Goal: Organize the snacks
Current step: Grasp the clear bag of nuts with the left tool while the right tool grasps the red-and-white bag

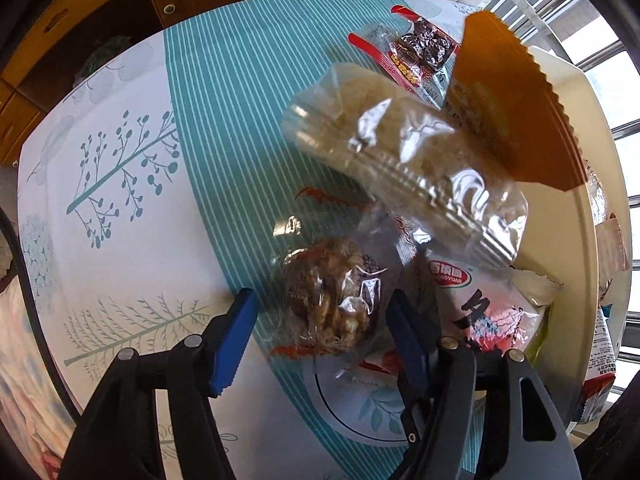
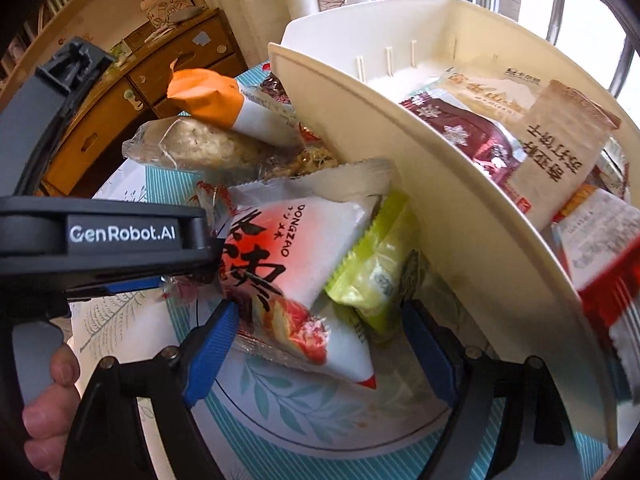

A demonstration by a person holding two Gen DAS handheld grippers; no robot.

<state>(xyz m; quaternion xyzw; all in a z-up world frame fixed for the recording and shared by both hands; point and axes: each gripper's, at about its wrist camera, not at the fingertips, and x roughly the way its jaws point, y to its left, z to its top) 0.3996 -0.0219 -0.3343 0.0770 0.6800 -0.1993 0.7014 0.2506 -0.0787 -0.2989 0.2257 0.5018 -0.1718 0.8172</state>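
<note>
Two tools are held parted over snacks heaped on the surface (image 1: 132, 216) beside the bin (image 2: 460, 216): left tool (image 1: 320, 344) astride a nut pack (image 1: 328, 300), right tool (image 2: 320, 344) astride a white pack (image 2: 304, 264), neither gripped.

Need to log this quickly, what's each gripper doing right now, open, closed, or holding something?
Left gripper: open, straddling the clear-wrapped nut snack, pads not pressing it.
Right gripper: open, over the white and red snack packet, holding nothing.
</note>
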